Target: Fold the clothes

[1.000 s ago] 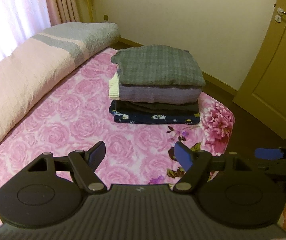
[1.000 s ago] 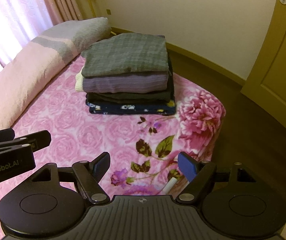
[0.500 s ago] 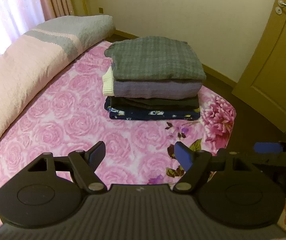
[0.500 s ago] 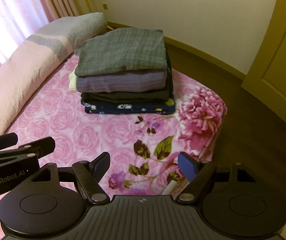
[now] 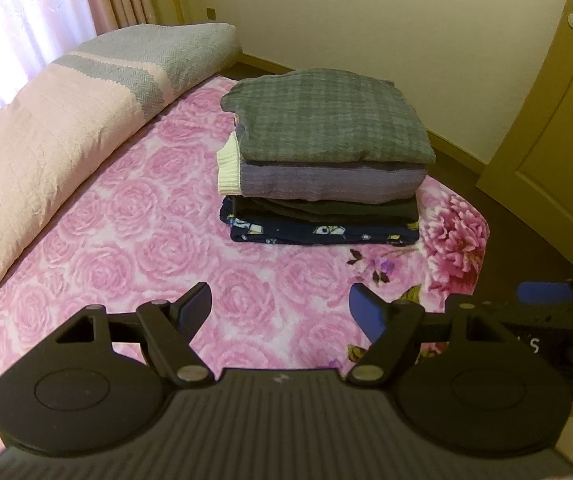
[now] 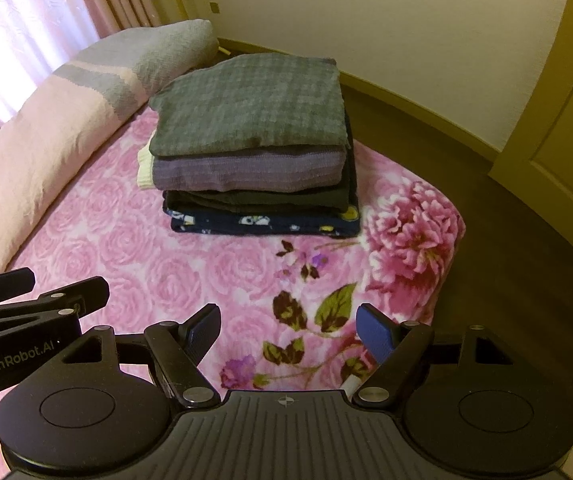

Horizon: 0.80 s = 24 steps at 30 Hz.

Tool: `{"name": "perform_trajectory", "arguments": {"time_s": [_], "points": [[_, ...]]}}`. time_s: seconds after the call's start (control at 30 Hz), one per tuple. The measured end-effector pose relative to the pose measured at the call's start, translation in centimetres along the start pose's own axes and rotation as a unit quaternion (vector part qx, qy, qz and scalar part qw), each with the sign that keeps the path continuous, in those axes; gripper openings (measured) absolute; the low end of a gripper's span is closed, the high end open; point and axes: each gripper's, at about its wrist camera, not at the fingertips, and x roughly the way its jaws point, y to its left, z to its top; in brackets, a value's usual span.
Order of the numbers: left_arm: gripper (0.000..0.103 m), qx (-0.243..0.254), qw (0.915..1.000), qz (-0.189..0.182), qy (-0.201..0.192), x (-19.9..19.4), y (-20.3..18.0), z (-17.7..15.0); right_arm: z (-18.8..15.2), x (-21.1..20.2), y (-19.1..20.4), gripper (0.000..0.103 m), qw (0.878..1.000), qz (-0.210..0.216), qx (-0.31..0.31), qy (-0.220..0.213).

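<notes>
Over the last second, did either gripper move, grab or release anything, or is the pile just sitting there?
Both grippers drifted forward toward the stack of folded clothes, which now looms larger in both wrist views. Nothing was grabbed or released: the left gripper and right gripper stayed open and empty. The stack kept its order, grey checked garment on top, on the pink floral blanket.

A pink rose-patterned blanket carries a large magenta peony with green leaves at its right corner. On it, the stack of folded clothes runs from a grey-green check on top, through mauve knit with a cream edge and plain black, to navy floral print. At the far left lies a pale pink quilt with grey herringbone bands. Both grippers are black with blue pads.
</notes>
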Motion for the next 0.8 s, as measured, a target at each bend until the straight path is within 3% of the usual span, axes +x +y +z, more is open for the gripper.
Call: {"name": "perform_trajectory", "arguments": {"time_s": [0.8], "points": [[0.073, 0.018, 0.9998, -0.003, 0.009, 3.9, -0.6, 4.0, 3.6, 3.7, -0.4, 0.078, 1.0, -0.012, 0.003, 0.021]]}}
